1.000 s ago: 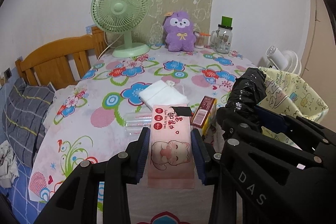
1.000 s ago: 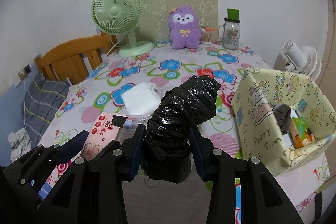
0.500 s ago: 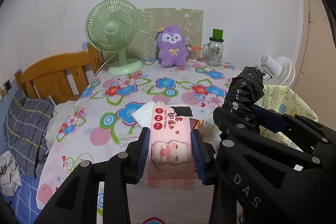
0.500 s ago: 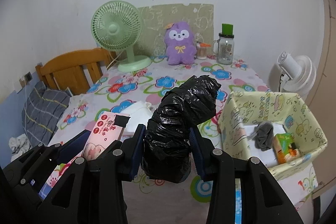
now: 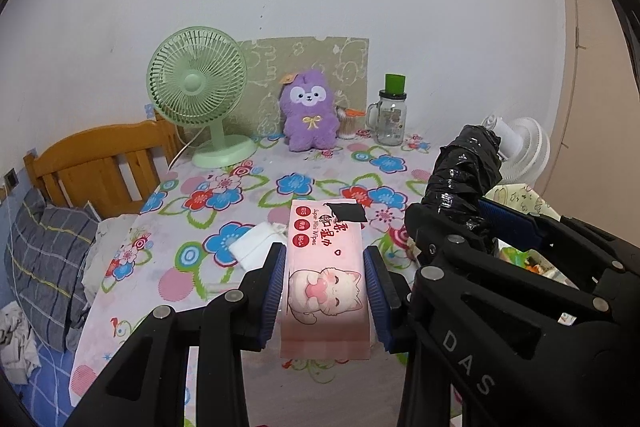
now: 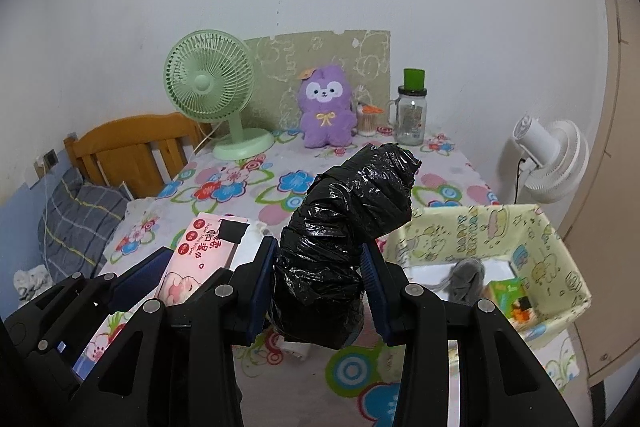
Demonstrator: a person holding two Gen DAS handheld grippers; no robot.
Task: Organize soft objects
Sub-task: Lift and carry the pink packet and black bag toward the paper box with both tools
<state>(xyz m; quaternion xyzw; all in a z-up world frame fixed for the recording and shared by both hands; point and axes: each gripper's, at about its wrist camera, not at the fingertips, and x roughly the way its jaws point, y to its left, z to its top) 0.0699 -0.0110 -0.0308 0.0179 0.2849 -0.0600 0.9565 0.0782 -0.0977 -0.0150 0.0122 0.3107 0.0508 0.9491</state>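
Note:
My left gripper is shut on a pink pack of wet wipes and holds it above the floral table. The pack also shows in the right wrist view. My right gripper is shut on a black plastic bag roll, held above the table's front edge; it also shows in the left wrist view. A yellow patterned box stands to the right, with a grey cloth and a green carton inside. A white folded cloth lies on the table.
A green fan, a purple plush, a glass jar with green lid and a cotton-swab pot stand at the back. A wooden bed frame and grey bedding are left. A white fan is right.
Both grippers have risen and pulled back from the table with their loads. The table looks farther and lower. The box's inside has come into the right wrist view.

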